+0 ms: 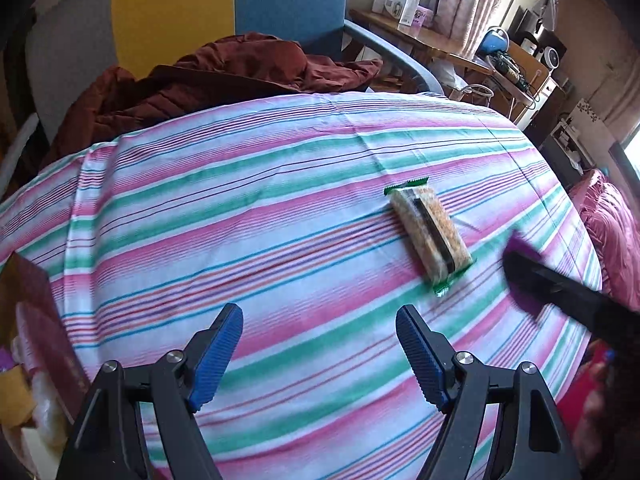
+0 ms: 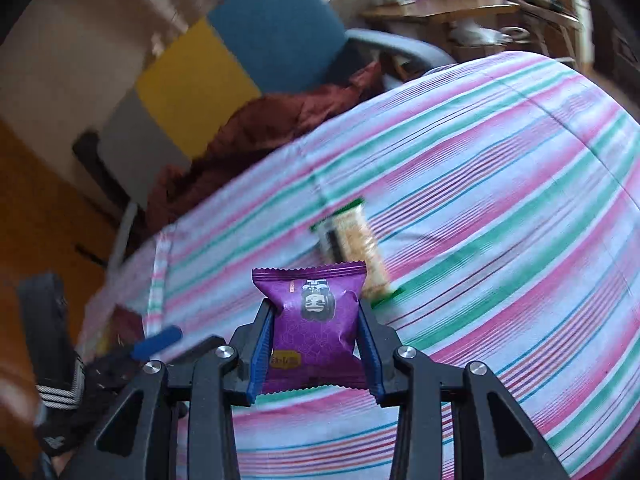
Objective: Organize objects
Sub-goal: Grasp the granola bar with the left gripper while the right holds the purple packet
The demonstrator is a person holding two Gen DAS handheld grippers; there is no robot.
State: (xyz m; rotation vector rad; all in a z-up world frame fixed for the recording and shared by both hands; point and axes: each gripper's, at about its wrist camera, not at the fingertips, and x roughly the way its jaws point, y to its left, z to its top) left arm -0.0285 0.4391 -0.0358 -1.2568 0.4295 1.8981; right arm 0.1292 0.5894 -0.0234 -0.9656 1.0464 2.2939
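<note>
We work over the striped cloth (image 1: 280, 208) filling both frames; the green-edged bar (image 1: 430, 236) lies right of centre, awaiting sorting. Our left gripper (image 1: 319, 354) hovers wide open and empty, while our right gripper (image 2: 316, 344) clamps the purple packet (image 2: 314, 316) at bottom centre for carrying.

green-wrapped snack bar (image 1: 430, 234) on striped cloth (image 1: 240, 200)

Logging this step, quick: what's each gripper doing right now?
Left gripper: open, holding nothing, above the striped cloth.
Right gripper: shut on the purple packet.
</note>
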